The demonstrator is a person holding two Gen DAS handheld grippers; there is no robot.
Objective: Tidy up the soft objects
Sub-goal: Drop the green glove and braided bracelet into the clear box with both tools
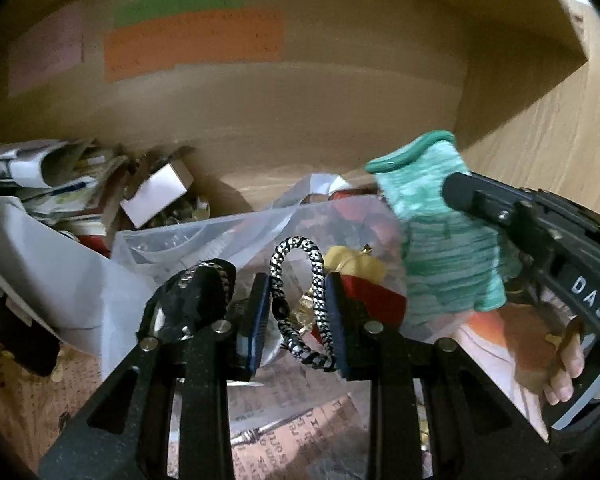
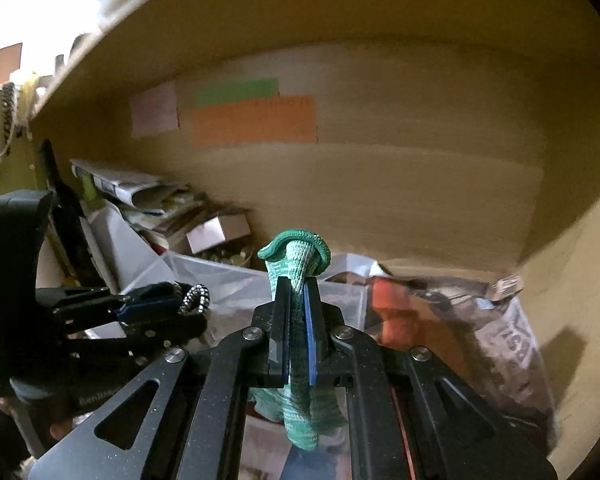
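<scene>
A black-and-white braided cord loop (image 1: 300,300) stands up between the blue pads of my left gripper (image 1: 298,312), which is shut on it. The same cord (image 2: 196,298) shows at the left gripper's tip in the right wrist view. My right gripper (image 2: 298,320) is shut on a green knitted glove (image 2: 298,276), whose rolled cuff sticks up above the pads while its fingers hang below. In the left wrist view that glove (image 1: 432,232) hangs at the right, pinched by the right gripper's black fingers (image 1: 464,194). Both hover over a cluttered cupboard shelf.
A clear plastic bag (image 1: 228,232) with red and yellow items lies under the grippers. Papers and a small box (image 1: 156,196) are piled at the left. Coloured notes (image 1: 192,44) stick to the brown back wall. A printed crinkled bag (image 2: 500,336) lies at the right, beside the side wall.
</scene>
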